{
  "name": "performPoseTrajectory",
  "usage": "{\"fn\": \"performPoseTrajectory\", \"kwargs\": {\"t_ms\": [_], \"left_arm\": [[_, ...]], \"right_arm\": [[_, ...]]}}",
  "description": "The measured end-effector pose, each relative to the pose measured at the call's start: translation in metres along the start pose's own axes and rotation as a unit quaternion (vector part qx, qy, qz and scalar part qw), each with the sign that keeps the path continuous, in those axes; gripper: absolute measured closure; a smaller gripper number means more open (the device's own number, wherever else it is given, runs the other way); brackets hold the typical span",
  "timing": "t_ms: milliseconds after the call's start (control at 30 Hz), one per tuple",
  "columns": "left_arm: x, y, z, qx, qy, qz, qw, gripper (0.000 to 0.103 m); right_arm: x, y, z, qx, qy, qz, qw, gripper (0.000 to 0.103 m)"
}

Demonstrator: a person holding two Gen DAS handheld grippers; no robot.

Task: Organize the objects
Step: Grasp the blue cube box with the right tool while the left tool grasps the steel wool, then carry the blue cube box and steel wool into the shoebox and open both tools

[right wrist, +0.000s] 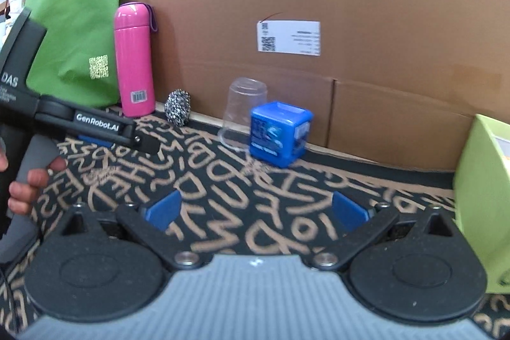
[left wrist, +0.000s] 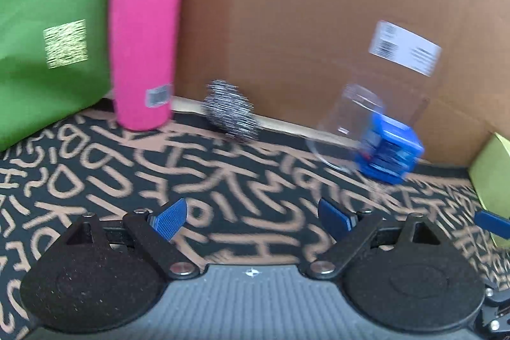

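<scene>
Both jaws are standing wide apart with nothing between them: the left gripper (left wrist: 251,217) and the right gripper (right wrist: 255,211) are each hovering over the patterned mat (right wrist: 223,212), well short of the row of things along the far cardboard wall (right wrist: 350,5).

I am reading the step in hand as an approach to pick something from that row; nothing is gripped yet. The row, left to right, is running: green bag (right wrist: 76,21), pink flask (right wrist: 134,59) upright just beside it, steel scourer (right wrist: 178,107), clear cup (right wrist: 244,113) standing mouth down, blue box (right wrist: 280,133) just beside or touching the cup. A green bin (right wrist: 484,196) is sitting at the right edge, near the right gripper, and I am guessing that is where things are going.

To do this well, I am thinking of taking the box with the right gripper, coming in from its free right side, so the cup is not getting knocked; the cup looks light and would tip easily. The scourer, standing apart, is looking like the easy pick for the left gripper.

The left view is blurring, so fine contact between cup and box I cannot tell. The left gripper, held by a hand (right wrist: 30,177), is crossing the right view's left side; I am keeping the two apart.
</scene>
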State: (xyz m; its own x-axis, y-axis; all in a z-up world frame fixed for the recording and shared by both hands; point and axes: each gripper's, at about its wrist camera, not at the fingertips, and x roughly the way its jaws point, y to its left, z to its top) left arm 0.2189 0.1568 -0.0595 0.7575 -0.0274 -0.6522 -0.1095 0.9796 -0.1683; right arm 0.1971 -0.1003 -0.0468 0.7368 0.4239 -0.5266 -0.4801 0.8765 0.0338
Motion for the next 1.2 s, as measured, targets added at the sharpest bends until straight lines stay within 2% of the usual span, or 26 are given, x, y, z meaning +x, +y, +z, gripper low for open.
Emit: {"fn": "performPoseTrajectory", "kwargs": {"t_ms": [167,367,433,467,567,633,667,733,933,1100,1200], "left_arm": [[0.02,0.017,0.024,-0.022,-0.015,0.015,0.9995,0.011],[0.053,0.018,0.057,-0.04,-0.035,0.037,0.9979,0.011],[0.064,0.017,0.063,-0.04,-0.035,0.046,0.9975,0.014],[0.07,0.017,0.065,-0.043,-0.03,0.037,0.9979,0.016],[0.084,0.018,0.068,-0.048,-0.015,0.033,0.9982,0.033],[0.087,0.018,0.066,-0.042,-0.012,0.016,0.9989,0.052],[0.086,0.016,0.065,-0.032,-0.009,0.006,0.9994,0.061],[0.081,0.01,0.061,-0.01,-0.003,-0.006,0.9999,0.065],[0.042,-0.014,0.032,0.041,0.028,-0.06,0.9969,0.067],[-0.002,-0.05,-0.01,0.104,0.057,-0.11,0.9869,0.067],[-0.025,-0.067,-0.033,0.122,0.086,-0.155,0.9765,0.067]], "right_arm": [[0.033,0.007,0.015,0.019,-0.004,0.008,1.0,0.0],[0.074,0.001,0.036,0.082,-0.015,-0.039,0.996,0.0],[0.089,-0.002,0.043,0.098,-0.014,-0.049,0.994,0.0],[0.094,-0.002,0.045,0.099,-0.015,-0.055,0.993,0.0],[0.109,-0.005,0.046,0.098,-0.015,-0.081,0.992,0.008],[0.113,-0.01,0.045,0.101,-0.008,-0.085,0.991,0.038],[0.113,-0.013,0.043,0.104,-0.002,-0.084,0.991,0.039],[0.108,-0.018,0.038,0.102,-0.006,-0.077,0.992,0.041],[0.072,-0.023,0.02,0.077,-0.001,-0.062,0.995,0.042],[0.016,-0.023,-0.004,0.059,0.012,-0.037,0.998,0.043],[-0.026,-0.021,-0.025,0.035,0.029,-0.027,0.999,0.043]]}}
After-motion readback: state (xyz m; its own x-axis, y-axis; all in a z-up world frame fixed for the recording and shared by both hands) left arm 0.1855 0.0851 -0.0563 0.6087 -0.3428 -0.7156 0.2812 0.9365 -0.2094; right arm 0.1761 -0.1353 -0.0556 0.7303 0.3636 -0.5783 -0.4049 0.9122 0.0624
